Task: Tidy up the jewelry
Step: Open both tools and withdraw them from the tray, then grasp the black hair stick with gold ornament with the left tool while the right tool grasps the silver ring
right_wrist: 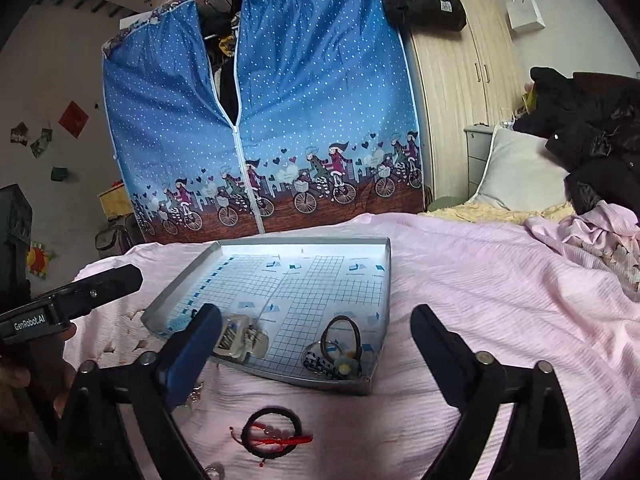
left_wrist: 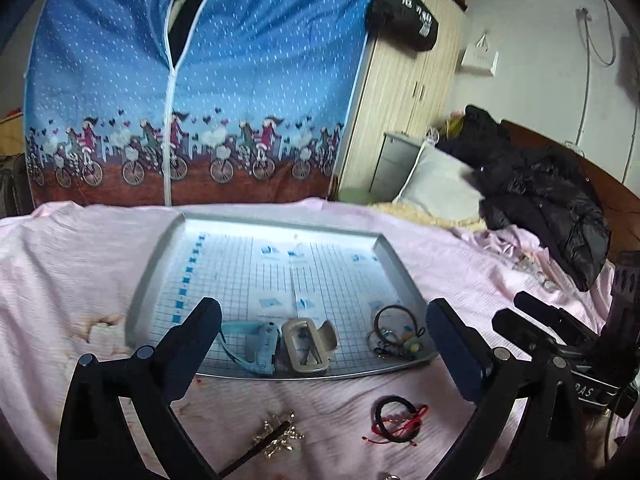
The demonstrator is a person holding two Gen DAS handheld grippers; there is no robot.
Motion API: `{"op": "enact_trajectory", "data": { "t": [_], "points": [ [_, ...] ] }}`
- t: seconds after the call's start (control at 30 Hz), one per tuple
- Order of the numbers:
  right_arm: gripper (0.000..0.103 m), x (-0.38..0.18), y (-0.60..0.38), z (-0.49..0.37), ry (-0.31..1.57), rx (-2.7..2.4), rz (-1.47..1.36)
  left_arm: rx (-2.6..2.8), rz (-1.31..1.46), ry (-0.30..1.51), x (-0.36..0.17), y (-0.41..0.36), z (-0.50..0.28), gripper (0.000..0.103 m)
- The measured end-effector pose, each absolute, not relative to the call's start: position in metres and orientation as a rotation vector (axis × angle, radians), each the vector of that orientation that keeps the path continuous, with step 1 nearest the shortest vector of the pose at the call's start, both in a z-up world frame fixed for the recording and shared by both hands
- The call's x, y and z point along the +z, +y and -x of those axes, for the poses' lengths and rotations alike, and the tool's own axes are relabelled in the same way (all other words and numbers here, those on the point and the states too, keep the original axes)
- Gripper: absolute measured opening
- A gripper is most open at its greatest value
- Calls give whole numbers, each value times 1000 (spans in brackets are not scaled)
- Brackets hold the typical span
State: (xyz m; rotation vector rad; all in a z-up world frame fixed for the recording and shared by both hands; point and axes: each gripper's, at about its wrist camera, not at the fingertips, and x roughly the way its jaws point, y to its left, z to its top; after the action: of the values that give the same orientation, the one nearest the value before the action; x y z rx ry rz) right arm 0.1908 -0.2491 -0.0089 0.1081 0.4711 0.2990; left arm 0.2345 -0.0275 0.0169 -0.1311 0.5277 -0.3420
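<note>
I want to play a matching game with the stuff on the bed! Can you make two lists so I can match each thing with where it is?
Things:
1. beige hair claw
2. blue clip
3. black hair tie with red string
4. gold hairpin

Places:
A. on the pink sheet, left of the black hair tie
B. in the tray, left of the hair claw
C. in the tray, near the middle of its front edge
D. on the pink sheet, in front of the tray's right end

Pairs: 1-C, 2-B, 3-D, 4-A

One tray (left_wrist: 160, 264), two hair clips (left_wrist: 306, 344), two black hair ties (left_wrist: 394, 420)
</note>
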Motion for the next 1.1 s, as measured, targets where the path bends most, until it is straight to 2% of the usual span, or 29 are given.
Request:
{"op": "enact_trajectory", "data": {
  "t": [0.27,0.43,0.63,0.8,1.1],
  "points": [
    [103,23,-233,-141,361,348,-88,-287,108,368,49,-7,-146,101],
    [103,21,-226,-105,349,359,-86,-246,117,355,50,6,-103,101],
    [103,14,-215,-64,365,368,-48,-191,103,395,38,16,-63,101],
    [103,6,-210,-42,397,382,-42,-163,138,499,21,25,-44,101],
    [103,-25,-202,-46,534,382,-19,-131,133,629,7,26,-53,101]
  ]
}}
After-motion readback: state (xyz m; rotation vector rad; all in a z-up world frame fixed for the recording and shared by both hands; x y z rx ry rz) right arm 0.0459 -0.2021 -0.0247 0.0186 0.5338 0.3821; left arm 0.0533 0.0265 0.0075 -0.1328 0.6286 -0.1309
